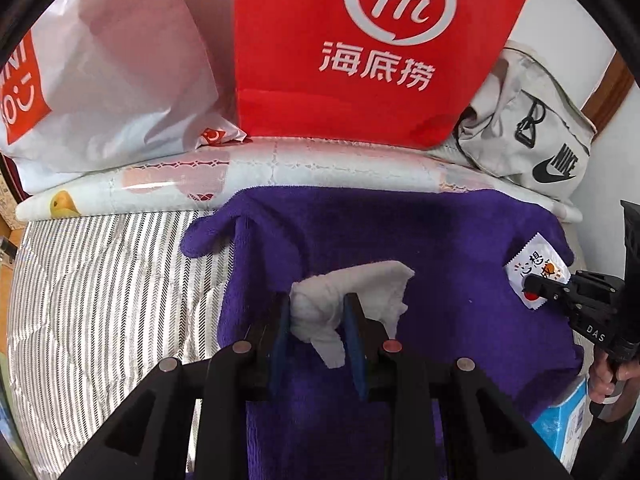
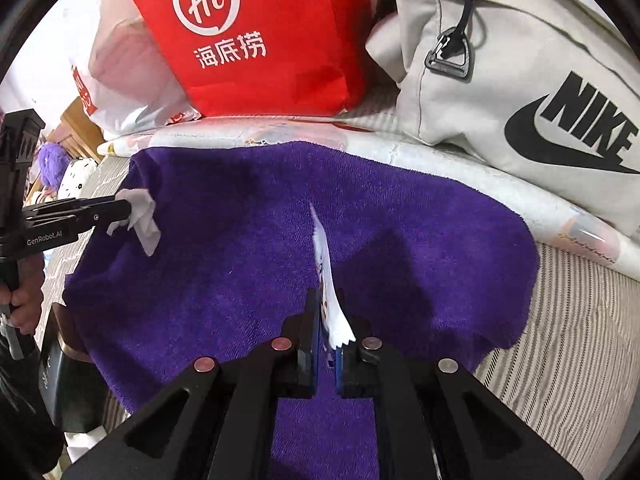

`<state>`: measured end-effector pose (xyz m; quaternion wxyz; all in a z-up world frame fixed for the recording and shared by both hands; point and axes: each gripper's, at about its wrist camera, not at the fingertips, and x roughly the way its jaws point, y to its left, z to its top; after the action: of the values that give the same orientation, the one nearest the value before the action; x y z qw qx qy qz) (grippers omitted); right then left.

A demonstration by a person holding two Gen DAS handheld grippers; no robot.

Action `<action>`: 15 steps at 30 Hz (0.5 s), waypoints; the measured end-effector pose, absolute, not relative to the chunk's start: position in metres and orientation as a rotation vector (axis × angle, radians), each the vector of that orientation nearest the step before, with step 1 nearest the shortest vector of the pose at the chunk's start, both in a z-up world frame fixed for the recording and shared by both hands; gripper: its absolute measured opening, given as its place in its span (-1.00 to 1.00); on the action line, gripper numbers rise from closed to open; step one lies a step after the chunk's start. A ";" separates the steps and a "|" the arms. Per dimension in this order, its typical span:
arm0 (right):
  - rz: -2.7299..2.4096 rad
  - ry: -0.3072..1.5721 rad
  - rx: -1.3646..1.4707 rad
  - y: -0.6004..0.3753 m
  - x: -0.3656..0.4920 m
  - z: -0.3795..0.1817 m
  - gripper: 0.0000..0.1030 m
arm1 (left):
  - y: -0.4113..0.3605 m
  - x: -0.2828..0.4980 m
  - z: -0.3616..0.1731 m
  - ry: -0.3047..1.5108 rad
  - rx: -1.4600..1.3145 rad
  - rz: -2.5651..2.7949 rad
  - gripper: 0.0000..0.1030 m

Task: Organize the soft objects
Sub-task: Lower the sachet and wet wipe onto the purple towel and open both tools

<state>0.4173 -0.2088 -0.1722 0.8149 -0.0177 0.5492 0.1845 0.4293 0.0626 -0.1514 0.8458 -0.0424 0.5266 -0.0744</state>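
Fingers of left gripper pinch white cloth; right gripper clamps sachet over purple towel.

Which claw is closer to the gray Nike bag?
Right. The right claw, pinching a white packet, is over the purple towel's side near the Nike bag; the left claw, gripping a white cloth, is farther away.

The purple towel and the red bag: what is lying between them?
Only a strip of rolled white patterned sheet lies between the purple towel and the red bag; both views show it.
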 end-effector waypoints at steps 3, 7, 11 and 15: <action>0.385 1.160 -0.067 -0.208 0.416 -0.172 -0.71 | 0.061 0.434 -0.157 1.125 -0.084 -0.158 -0.38; 0.369 1.120 -0.078 -0.214 0.414 -0.166 0.03 | 0.053 0.435 -0.158 1.125 -0.072 -0.194 0.03; 0.370 1.099 -0.061 -0.219 0.411 -0.157 0.22 | 0.042 0.428 -0.148 1.075 -0.013 -0.189 0.35; 0.366 1.075 -0.081 -0.217 0.400 -0.145 0.23 | 0.038 0.418 -0.137 1.042 0.029 -0.159 0.38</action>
<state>0.4004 -0.2168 -0.1453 0.8423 -0.0382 0.5089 0.1735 0.4185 0.0382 -0.1371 0.8642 0.0139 0.4972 -0.0757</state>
